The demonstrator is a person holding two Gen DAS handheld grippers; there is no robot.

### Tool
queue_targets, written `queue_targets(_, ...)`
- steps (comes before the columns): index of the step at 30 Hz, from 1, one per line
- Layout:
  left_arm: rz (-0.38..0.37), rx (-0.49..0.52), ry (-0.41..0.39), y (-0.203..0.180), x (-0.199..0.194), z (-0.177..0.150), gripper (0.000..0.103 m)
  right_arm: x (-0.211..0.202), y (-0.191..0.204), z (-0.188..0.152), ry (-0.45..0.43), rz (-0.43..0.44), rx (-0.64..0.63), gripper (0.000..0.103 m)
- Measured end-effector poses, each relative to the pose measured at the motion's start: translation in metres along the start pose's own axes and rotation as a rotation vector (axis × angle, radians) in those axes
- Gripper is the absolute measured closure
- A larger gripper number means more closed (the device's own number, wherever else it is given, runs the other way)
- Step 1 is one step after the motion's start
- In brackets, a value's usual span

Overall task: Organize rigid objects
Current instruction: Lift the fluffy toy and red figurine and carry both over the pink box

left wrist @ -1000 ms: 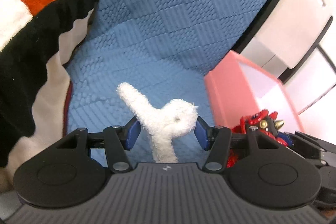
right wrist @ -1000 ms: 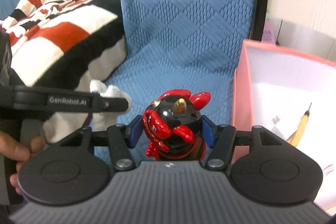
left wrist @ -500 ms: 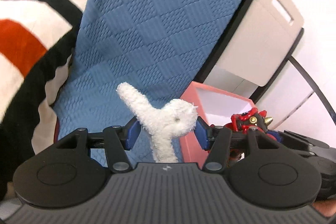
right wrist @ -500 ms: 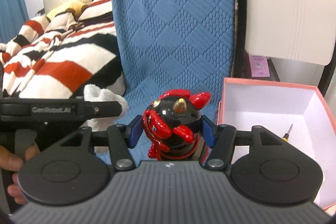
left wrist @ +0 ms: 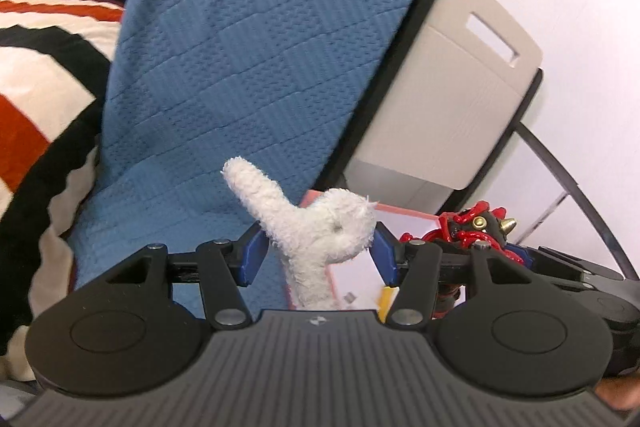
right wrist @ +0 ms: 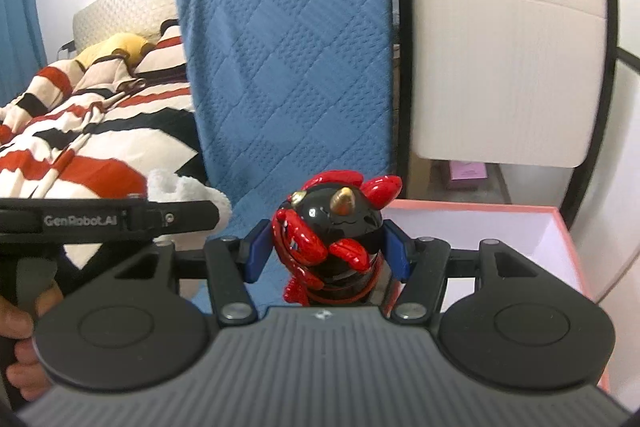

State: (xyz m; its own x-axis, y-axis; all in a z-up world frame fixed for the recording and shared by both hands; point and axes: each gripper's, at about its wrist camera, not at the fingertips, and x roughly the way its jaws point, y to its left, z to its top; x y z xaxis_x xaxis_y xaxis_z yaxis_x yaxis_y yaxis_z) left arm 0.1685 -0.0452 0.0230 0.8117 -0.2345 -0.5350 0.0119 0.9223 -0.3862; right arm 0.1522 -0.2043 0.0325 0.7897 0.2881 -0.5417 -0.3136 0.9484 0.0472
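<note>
My left gripper (left wrist: 316,247) is shut on a white fluffy plush toy (left wrist: 316,227) and holds it in the air in front of the blue cushion. My right gripper (right wrist: 326,251) is shut on a glossy red and black horned figurine (right wrist: 328,231), held up beside the pink box (right wrist: 560,227). The figurine (left wrist: 472,231) and the pink box (left wrist: 404,213) also show in the left wrist view, to the right of the plush toy. The plush toy (right wrist: 188,191) and the left gripper's body (right wrist: 104,219) show at the left of the right wrist view.
A blue quilted cushion (right wrist: 288,39) stands upright behind both grippers. A beige chair back (right wrist: 508,47) is to its right. A red, black and white striped blanket (right wrist: 88,131) lies on the left. The pink box is open and white inside.
Both grippers have risen and tilted up with their toys still held. The cushion top and chair back have come into view. The pink box has dropped lower in both views.
</note>
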Motion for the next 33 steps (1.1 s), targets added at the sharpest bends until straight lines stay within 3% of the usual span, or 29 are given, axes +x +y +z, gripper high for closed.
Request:
queue_targets(9, -0.043, 0.04, 0.013, -0.053, 0.018, -0.005, 0.042, -0.016, -0.041, -0.004, -0.006, -0.044, 0.03, 0.042)
queue_targets(17, -0.061, 0.05, 0.084, -0.083, 0.058, -0.028, 0.042, -0.017, -0.084, -0.019, 0.026, -0.088, 0.065, 0.042)
queue_targets(33, -0.043, 0.015, 0.259, -0.099, 0.14, -0.074, 0.042, 0.04, -0.147, -0.073, 0.197, -0.148, 0.118, 0.042)
